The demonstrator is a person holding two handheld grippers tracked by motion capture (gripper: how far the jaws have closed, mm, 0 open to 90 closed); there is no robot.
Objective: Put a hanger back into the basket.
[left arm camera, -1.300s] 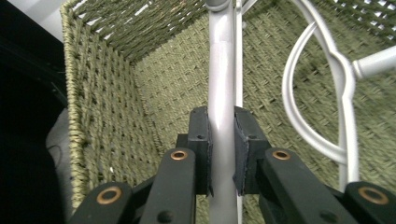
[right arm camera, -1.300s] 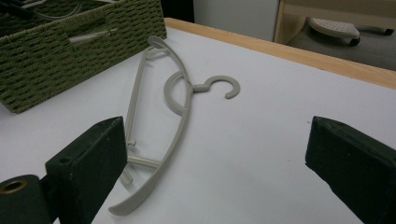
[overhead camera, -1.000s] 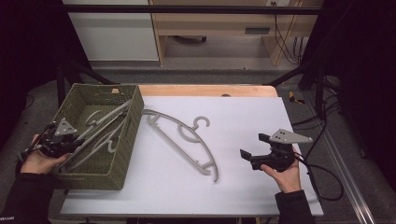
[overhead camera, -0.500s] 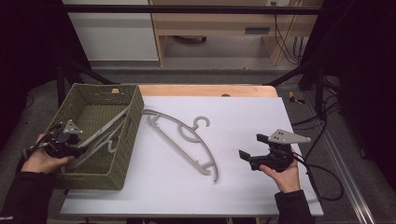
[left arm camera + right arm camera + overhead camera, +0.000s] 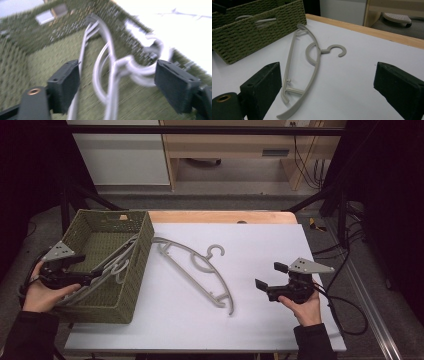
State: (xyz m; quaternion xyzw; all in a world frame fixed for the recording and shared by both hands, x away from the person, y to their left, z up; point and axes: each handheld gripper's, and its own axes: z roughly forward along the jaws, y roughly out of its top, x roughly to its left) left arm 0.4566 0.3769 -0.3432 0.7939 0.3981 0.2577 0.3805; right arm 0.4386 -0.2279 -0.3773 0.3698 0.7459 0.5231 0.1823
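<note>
Several grey plastic hangers [image 5: 117,257] lean inside a green woven basket [image 5: 145,227] at the table's left. My left gripper [image 5: 84,269] hovers over the basket's near-left side. Its jaws have just been opening and now stand wide apart. In the left gripper view the blurred hangers [image 5: 110,75] pass between the jaws of the left gripper [image 5: 120,85] without either pad pressing on them. One more grey hanger [image 5: 192,270] lies flat mid-table. My right gripper [image 5: 270,276] rests open to its right, and in the right gripper view that hanger [image 5: 312,67] lies ahead of the right gripper [image 5: 329,85].
The basket [image 5: 249,32] stands at the white table's left edge, its right wall close to the loose hanger's end. A wooden strip [image 5: 220,216] runs along the table's far edge. Cables [image 5: 345,305] trail off the right side. Dark frame legs stand behind.
The left gripper's jaws have opened off the hanger they held, and the hand has drawn slightly left and up. The right gripper has not moved.
</note>
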